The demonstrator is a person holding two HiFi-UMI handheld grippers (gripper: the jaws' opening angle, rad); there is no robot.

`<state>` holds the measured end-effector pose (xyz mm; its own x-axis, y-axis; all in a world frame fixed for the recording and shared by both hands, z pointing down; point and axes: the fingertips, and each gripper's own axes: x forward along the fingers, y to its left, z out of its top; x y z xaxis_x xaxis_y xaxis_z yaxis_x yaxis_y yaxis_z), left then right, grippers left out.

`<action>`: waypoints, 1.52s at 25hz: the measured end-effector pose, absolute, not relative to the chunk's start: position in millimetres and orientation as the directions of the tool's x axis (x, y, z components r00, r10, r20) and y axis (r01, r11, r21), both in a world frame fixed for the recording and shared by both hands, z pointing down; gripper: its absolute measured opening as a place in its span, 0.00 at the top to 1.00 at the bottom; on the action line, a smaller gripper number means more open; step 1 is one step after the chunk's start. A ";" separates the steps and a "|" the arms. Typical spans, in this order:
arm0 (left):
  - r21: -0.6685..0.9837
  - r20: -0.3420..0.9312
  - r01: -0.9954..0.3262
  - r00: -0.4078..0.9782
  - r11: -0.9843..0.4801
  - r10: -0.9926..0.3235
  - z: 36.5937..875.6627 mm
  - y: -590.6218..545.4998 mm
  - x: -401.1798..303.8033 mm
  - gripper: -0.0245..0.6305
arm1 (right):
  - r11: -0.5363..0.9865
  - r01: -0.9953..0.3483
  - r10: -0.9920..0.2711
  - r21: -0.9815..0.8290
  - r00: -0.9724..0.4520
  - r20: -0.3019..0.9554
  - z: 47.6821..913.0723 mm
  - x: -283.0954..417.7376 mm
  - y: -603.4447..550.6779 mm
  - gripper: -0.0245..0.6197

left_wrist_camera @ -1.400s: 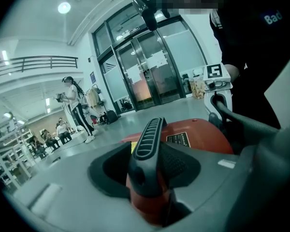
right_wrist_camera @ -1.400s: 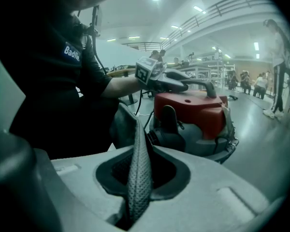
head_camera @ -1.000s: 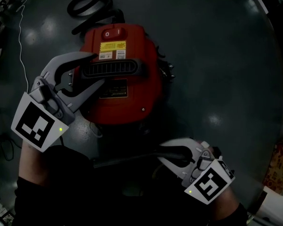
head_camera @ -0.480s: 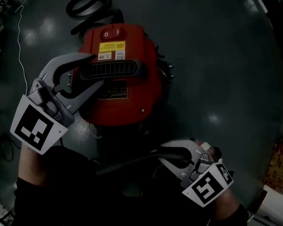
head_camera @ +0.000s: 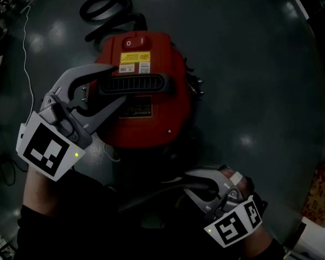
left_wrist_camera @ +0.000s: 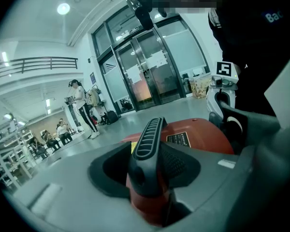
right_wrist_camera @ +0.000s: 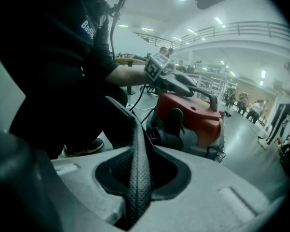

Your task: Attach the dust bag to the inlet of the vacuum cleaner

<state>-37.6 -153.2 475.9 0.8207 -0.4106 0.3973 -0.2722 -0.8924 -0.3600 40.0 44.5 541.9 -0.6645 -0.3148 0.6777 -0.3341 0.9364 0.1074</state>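
Observation:
A red vacuum cleaner (head_camera: 151,118) stands on the dark floor, seen from above in the head view. My left gripper (head_camera: 112,84) is shut on the left end of its black ribbed handle (head_camera: 134,83), which fills the gap between the jaws in the left gripper view (left_wrist_camera: 147,144). Below the vacuum, my right gripper (head_camera: 188,182) is shut on a thin edge of the dark dust bag (head_camera: 146,196). In the right gripper view the bag's black textured edge (right_wrist_camera: 137,163) runs up between the jaws. Beyond it is the vacuum's black inlet (right_wrist_camera: 166,129), apart from the bag.
A coiled black hose (head_camera: 100,7) lies behind the vacuum. A thin white cable (head_camera: 27,47) trails on the floor at the left. A cardboard box (head_camera: 319,194) stands at the right edge. People stand far off near glass doors (left_wrist_camera: 150,76).
My right gripper has rolled a little, its marker cube now turned and lower in the picture, still holding the bag. The left gripper stays clamped on the handle.

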 end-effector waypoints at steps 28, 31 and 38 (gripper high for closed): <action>-0.360 0.382 -0.270 0.830 -0.893 -0.405 474.6 -152.8 -37.7 0.71 | 0.920 -0.381 -0.239 -0.091 -0.729 0.642 534.6 36.7 48.9 0.90; -0.359 0.386 -0.269 0.829 -0.894 -0.405 475.3 -152.5 -37.8 0.71 | 0.904 -0.406 -0.233 -0.134 -0.731 0.642 535.9 35.7 48.0 0.90; -0.361 0.373 -0.285 0.829 -0.888 -0.417 474.0 -153.4 -38.1 0.71 | 0.880 -0.444 -0.244 -0.169 -0.728 0.641 544.7 50.6 47.1 0.90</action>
<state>-38.1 -153.4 474.0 0.8287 -0.4171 0.3731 -0.2845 -0.8881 -0.3609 50.6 47.1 544.7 -0.7276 -0.2441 0.6411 -0.4440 0.8800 -0.1689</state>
